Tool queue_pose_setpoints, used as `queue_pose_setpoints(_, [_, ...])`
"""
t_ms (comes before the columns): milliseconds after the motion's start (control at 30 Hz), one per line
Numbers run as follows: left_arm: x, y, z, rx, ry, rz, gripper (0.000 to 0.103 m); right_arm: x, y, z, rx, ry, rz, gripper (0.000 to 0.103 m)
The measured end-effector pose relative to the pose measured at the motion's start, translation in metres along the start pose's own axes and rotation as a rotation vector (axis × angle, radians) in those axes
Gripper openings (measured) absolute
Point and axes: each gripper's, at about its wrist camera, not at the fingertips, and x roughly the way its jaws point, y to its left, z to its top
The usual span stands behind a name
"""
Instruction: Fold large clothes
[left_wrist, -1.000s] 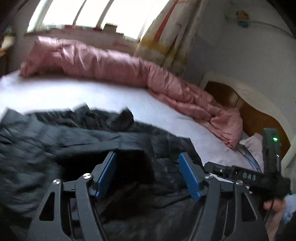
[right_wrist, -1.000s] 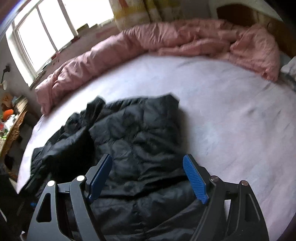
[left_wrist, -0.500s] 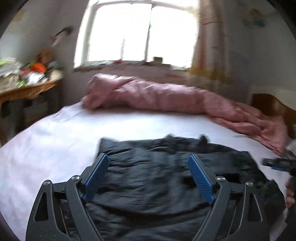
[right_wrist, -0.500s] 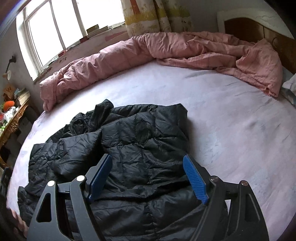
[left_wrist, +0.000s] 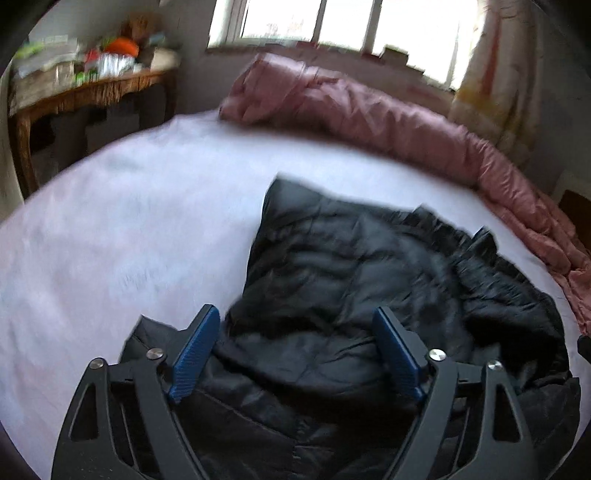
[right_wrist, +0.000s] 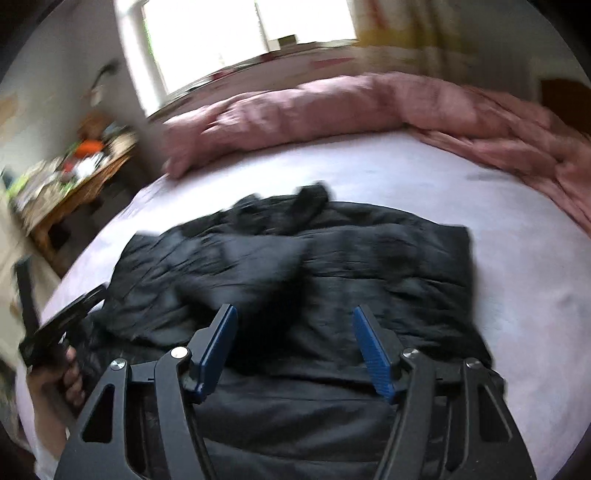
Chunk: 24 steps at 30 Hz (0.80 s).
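Left wrist view: black puffer jacket (left_wrist: 369, 280) crumpled on the pale bed sheet (left_wrist: 110, 236), spread from centre toward 4 o'clock, quilted and shiny, one flat corner poking up at 12 o'clock; left gripper (left_wrist: 299, 347) wide but narrowing, above the jacket, pads pressing nothing. Right wrist view: same jacket (right_wrist: 369, 266) lying broader and flatter, collar bunched at 12 o'clock — right gripper (right_wrist: 295, 347) fairly wide and closing, gripping nothing. Pink quilt (right_wrist: 332, 107) heaped along the far edge — no containers visible.
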Motion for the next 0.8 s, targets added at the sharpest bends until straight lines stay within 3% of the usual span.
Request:
queue_pose_setpoints(267, [0.013,0.007,-0.005,-0.03,0.055,-0.049,0.077,0.038,0.07,-0.001,-0.226,0.067,-0.076,0.066])
queue_pose_setpoints(333, [0.016,0.009,-0.006,-0.038,0.069,-0.058,0.077,0.06,0.084,0.003,-0.265,0.129,-0.122,0.066])
queue_pose_setpoints(467, [0.024,0.01,-0.006,-0.047,0.093,-0.056,0.077,0.095,0.096,0.007,-0.309,0.148,-0.265,0.065])
queue_pose_setpoints(600, [0.024,0.007,-0.006,-0.036,0.092,-0.04,0.077,0.101,0.077,0.012,-0.249,0.093,-0.355,0.045])
queue_pose_setpoints(800, [0.024,0.009,-0.006,-0.049,0.092,-0.055,0.077,0.059,-0.007,0.032,0.013,0.019,-0.414,0.044])
